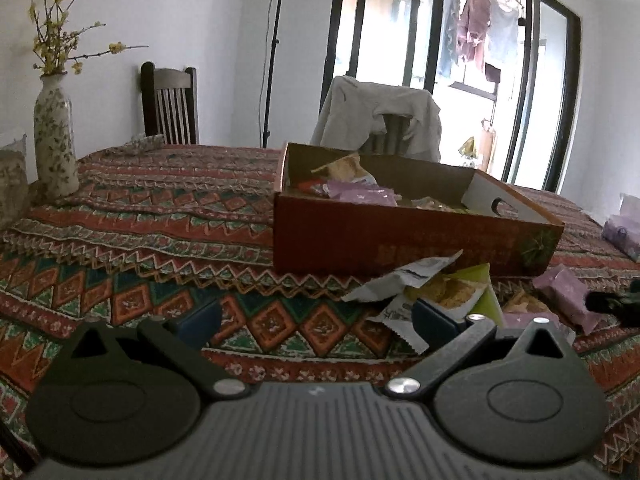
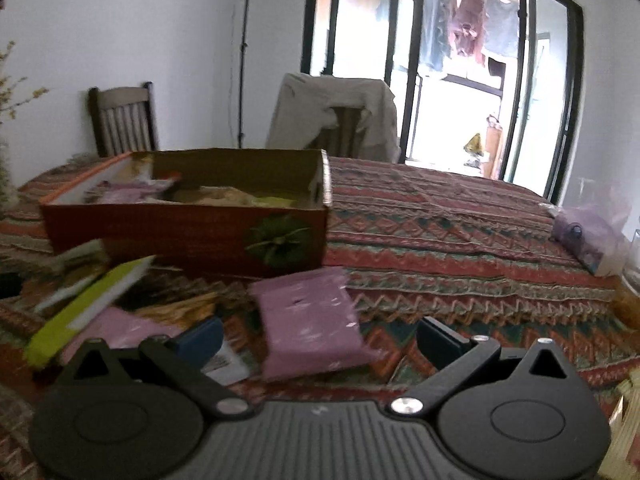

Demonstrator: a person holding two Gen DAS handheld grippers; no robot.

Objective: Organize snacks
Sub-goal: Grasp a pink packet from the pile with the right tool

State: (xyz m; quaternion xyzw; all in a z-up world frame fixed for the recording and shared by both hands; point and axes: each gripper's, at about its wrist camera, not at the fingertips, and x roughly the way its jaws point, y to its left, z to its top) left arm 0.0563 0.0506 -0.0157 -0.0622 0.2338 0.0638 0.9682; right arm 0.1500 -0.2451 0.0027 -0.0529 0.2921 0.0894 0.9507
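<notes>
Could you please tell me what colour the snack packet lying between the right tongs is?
The snack packet is purple with small white marks, clearest in the right wrist view.

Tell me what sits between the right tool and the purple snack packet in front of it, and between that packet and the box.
Nothing visible blocks either stretch. The right tool is open, and the purple packet lies between its fingers on the tablecloth. Beyond it the box stands open-topped; only its near wall has to be cleared.

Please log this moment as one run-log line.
left gripper: open, empty | right gripper: open around loose purple snack packet | red cardboard box: partly filled | phase: picking
</notes>
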